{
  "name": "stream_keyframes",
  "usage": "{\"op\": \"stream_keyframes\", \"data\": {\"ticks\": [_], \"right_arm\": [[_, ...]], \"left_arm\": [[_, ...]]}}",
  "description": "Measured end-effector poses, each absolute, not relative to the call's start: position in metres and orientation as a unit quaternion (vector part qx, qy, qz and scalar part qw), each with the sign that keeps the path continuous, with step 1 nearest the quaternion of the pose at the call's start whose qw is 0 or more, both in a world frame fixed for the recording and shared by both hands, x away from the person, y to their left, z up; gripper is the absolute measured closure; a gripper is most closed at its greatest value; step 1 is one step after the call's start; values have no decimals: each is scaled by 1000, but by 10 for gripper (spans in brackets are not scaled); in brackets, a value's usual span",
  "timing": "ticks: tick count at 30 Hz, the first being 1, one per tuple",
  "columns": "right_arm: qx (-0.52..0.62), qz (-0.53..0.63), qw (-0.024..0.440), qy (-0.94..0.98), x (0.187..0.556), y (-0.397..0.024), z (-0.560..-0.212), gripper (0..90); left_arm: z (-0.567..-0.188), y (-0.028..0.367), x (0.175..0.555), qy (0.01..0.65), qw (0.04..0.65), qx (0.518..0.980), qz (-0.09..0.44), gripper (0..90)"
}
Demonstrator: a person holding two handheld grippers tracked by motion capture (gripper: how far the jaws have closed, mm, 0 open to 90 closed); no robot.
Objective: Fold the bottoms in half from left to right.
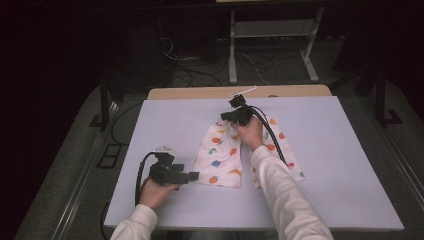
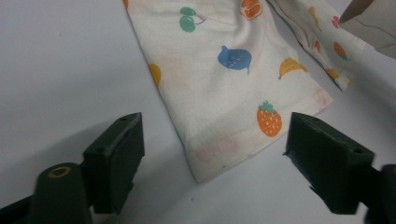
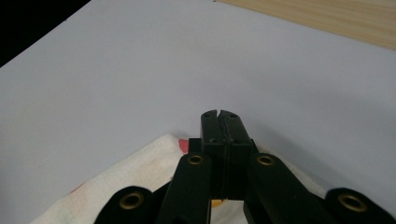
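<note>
A pale lavender table top (image 1: pixel 325 165) takes up most of the high view, with a strip of bare wood (image 1: pixel 210 93) along its far edge. Near the middle of it lies a white cloth printed with coloured fruit (image 1: pixel 220 155), folded or bunched into two lobes that spread toward the person; a second lobe runs down under the right sleeve (image 1: pixel 285 195).

The right gripper (image 1: pixel 231 116) sits at the far end of the cloth, its jaws pressed together. In the right gripper view the closed right gripper (image 3: pixel 219 122) stands over the cloth's edge (image 3: pixel 140 163), and it seems to pinch the fabric there, though the jaw tips hide the exact contact.

The left gripper (image 1: pixel 192 176) rests low on the table at the near left corner of the cloth, pointing toward it, held in the left hand (image 1: pixel 157 192). In the left gripper view its jaws stand wide apart, and the near hem of the cloth (image 2: pixel 224 149), with a strawberry print (image 2: pixel 269 119) beside it, lies on the table just beyond and between them, not touched by either pad. A blue fruit print (image 2: pixel 234 58) shows farther up the fabric.
</note>
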State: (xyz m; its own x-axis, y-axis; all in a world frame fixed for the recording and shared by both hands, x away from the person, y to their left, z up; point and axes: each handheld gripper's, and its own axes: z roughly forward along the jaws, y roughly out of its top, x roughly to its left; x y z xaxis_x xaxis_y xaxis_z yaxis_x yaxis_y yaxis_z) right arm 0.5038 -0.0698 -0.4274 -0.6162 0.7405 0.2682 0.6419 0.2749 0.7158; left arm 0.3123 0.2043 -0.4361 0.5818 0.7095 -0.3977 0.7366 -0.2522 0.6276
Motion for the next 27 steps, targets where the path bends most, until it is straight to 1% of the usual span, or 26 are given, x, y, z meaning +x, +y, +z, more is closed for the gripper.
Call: {"op": "stream_keyframes", "data": {"ticks": [3, 6, 12, 19, 25, 27], "right_arm": [[433, 418, 60, 797, 503, -70, -428, 885], [432, 419, 58, 797, 503, -71, -428, 885], [434, 421, 58, 795, 503, -71, -428, 885], [433, 421, 58, 795, 503, -70, -429, 885], [432, 422, 58, 795, 503, -70, -429, 885], [433, 422, 59, 794, 503, -71, -428, 885]], "left_arm": [[-437, 206, 312, 454, 411, 790, -25, 239], [-439, 207, 312, 454, 410, 791, -29, 310], [-441, 208, 313, 459, 404, 791, -32, 386], [-444, 208, 314, 459, 395, 795, -42, 445], [-445, 209, 316, 465, 393, 792, -45, 533], [-446, 210, 317, 466, 395, 790, -53, 595]]}}
